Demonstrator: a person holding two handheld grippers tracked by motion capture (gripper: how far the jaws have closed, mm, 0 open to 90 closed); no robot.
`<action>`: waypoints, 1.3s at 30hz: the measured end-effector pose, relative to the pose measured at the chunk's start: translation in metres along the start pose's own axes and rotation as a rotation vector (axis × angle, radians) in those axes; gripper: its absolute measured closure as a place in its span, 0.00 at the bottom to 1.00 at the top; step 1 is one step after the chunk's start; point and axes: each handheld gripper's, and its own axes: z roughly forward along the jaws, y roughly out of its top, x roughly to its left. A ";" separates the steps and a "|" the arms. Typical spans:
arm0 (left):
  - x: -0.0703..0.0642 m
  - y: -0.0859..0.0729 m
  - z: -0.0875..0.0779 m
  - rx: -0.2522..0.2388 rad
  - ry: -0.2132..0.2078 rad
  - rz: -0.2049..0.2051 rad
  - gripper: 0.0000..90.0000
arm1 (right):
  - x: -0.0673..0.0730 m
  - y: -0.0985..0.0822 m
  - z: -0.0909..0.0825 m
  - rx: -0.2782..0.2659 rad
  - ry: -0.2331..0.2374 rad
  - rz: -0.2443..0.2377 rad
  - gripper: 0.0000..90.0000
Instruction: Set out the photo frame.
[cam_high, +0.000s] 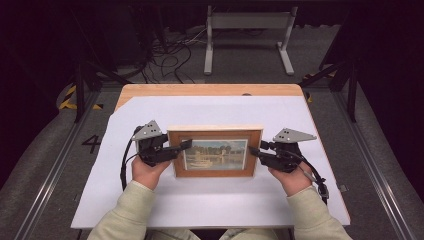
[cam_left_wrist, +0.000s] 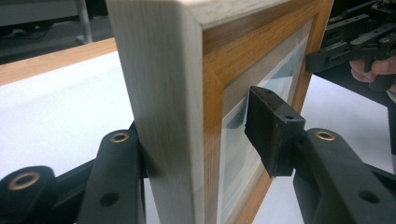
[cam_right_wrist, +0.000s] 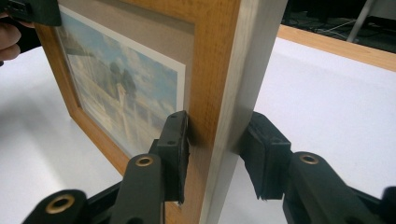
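— While the picture frame (cam_high: 215, 151) stood upright on the table (cam_high: 210, 205), why a gripper at each side?
— To steady it: the right gripper (cam_right_wrist: 212, 149) clamped its edge; the left gripper (cam_left_wrist: 201, 135) had its fingers (cam_left_wrist: 271, 130) apart, front pad off the glass.

- Left gripper (cam_high: 186, 145): black body, grey three-cornered plate on top dotted with small holes, black cable looping beside the wrist.
- Right gripper (cam_high: 252, 150): same black build, grey plate, black cable trailing along the forearm.
- Jaws: black arms with brass-ringed pivots and small screw holes, ending in flat rectangular black pads.
- Sleeves (cam_high: 131, 206): pale cream-green, long, ribbed at the cuffs.
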 end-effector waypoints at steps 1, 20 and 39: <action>-0.001 0.000 0.000 0.003 0.007 0.008 0.56 | 0.000 -0.001 0.000 -0.003 0.002 -0.005 0.68; -0.004 -0.008 -0.026 0.037 0.117 0.044 0.29 | -0.018 -0.002 -0.015 -0.092 0.021 -0.026 0.43; 0.001 -0.028 -0.065 0.071 0.167 -0.006 0.25 | -0.043 -0.013 -0.036 -0.096 0.112 -0.044 0.15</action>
